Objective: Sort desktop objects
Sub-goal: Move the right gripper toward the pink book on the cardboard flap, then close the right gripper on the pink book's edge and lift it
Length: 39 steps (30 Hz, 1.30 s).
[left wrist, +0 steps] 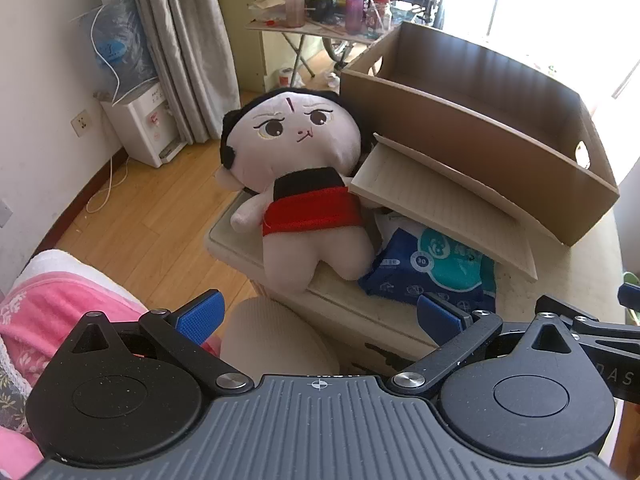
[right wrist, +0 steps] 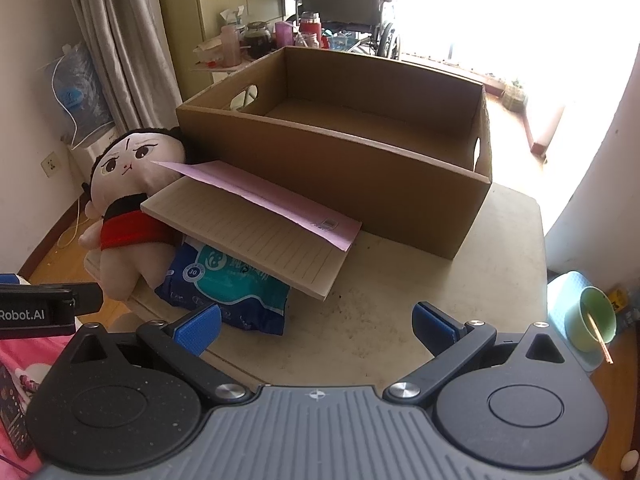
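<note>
A plush doll [left wrist: 304, 184] with black hair and a red band lies at the table's left edge; it also shows in the right wrist view [right wrist: 128, 200]. A lined notebook [left wrist: 432, 200] with a pink cover [right wrist: 272, 196] leans open over a blue tissue pack [left wrist: 436, 264], which also shows in the right wrist view [right wrist: 232, 292]. An empty cardboard box [left wrist: 480, 120] stands behind them, also seen in the right wrist view [right wrist: 360, 168]. My left gripper [left wrist: 318, 314] is open and empty, in front of the doll. My right gripper [right wrist: 316, 322] is open and empty, in front of the notebook.
The beige table [right wrist: 460, 280] has a bare patch at front right. A green cup [right wrist: 592, 318] with a stick stands on a blue mat to the right. A pink blanket [left wrist: 52, 304] lies at left. A cluttered folding table [left wrist: 320, 20] stands in the background.
</note>
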{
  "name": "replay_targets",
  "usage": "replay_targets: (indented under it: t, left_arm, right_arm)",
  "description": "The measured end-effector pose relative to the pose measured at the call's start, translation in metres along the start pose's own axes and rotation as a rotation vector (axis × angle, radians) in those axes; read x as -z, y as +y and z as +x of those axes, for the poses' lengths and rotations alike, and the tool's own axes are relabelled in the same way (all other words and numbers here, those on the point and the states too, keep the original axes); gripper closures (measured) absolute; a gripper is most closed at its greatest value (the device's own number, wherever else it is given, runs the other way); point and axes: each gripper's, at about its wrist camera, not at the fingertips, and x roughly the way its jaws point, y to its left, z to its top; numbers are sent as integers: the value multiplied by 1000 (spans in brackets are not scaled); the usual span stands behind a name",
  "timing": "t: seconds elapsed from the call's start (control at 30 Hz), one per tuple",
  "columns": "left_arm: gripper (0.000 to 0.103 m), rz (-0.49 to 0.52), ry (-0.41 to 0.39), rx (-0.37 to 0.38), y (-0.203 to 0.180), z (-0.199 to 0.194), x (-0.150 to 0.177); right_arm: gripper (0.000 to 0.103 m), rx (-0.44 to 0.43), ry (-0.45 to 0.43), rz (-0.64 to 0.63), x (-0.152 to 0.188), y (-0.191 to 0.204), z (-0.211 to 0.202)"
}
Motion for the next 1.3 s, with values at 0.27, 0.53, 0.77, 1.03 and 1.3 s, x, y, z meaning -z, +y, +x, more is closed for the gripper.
replay_targets:
  t: [0.27,0.53,0.77,1.03,1.3]
  left_arm:
    - [0,-2,5,-2,0,5,-5]
    - [0,28,-53,10,-6,9,-18]
    - [0,35,-226,140,-8,6,-35]
    - [0,107,-346,184,-28,15,-82]
    - [14,279,-226,168,-63,70,-96]
  right_arm:
    - [0,-3,-11,-4,-7,0,4]
    - [0,9,-3,24,-13,-9,13]
    - [0,-48,-93,146,-16,-47,13]
    - [6,-125,-119,340,-30,-94,52]
    - [23,-306,32,526,-32,-108,114]
